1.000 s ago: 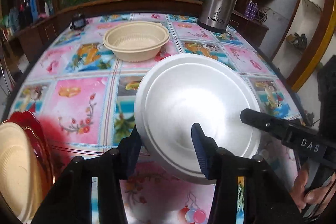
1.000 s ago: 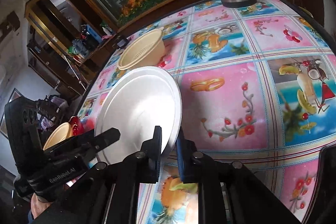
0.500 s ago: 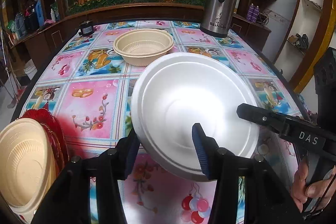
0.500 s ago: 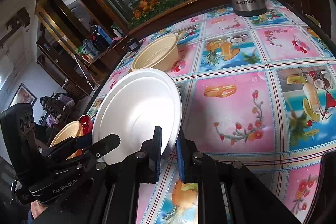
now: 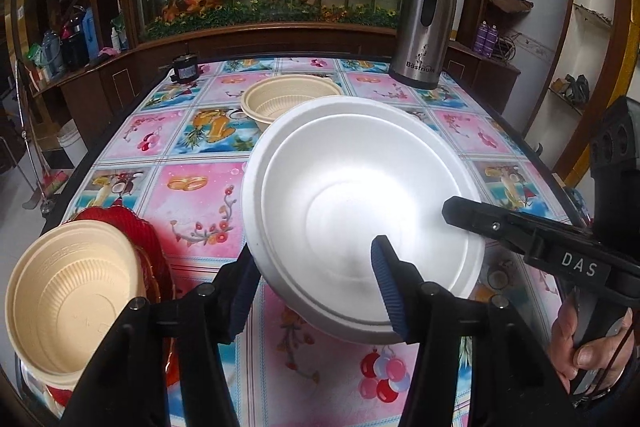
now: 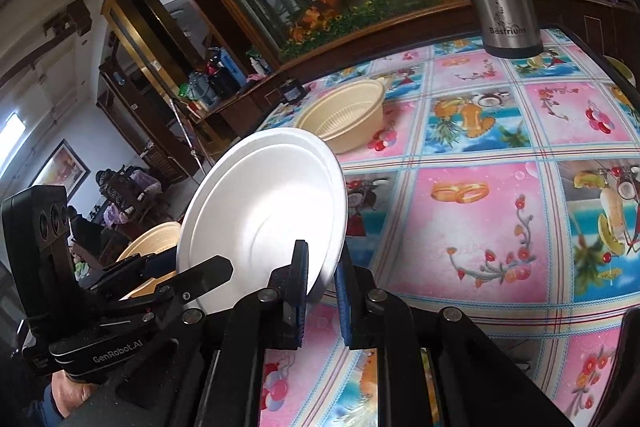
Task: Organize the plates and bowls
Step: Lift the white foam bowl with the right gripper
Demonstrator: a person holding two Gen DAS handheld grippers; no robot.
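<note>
A white foam plate (image 5: 360,199) is held tilted above the table; it also shows in the right wrist view (image 6: 260,219). My right gripper (image 6: 320,281) is shut on its near rim. My left gripper (image 5: 312,283) is open, its fingers either side of the plate's lower edge, one blue pad (image 5: 384,279) in front of the plate. A beige bowl (image 5: 72,299) sits on a red plate (image 5: 136,231) at the table's near left. A second beige bowl (image 5: 276,99) stands farther back, also in the right wrist view (image 6: 348,115).
The table (image 5: 192,195) has a colourful picture cloth. A steel thermos (image 5: 426,27) stands at the far right corner, a small dark object (image 5: 184,67) at the far left. A planter and wooden ledge run behind the table.
The white plate has risen and tilted more upright in my right gripper. Both grippers have pulled back and up, so more of the beige bowl on the red plate shows.
</note>
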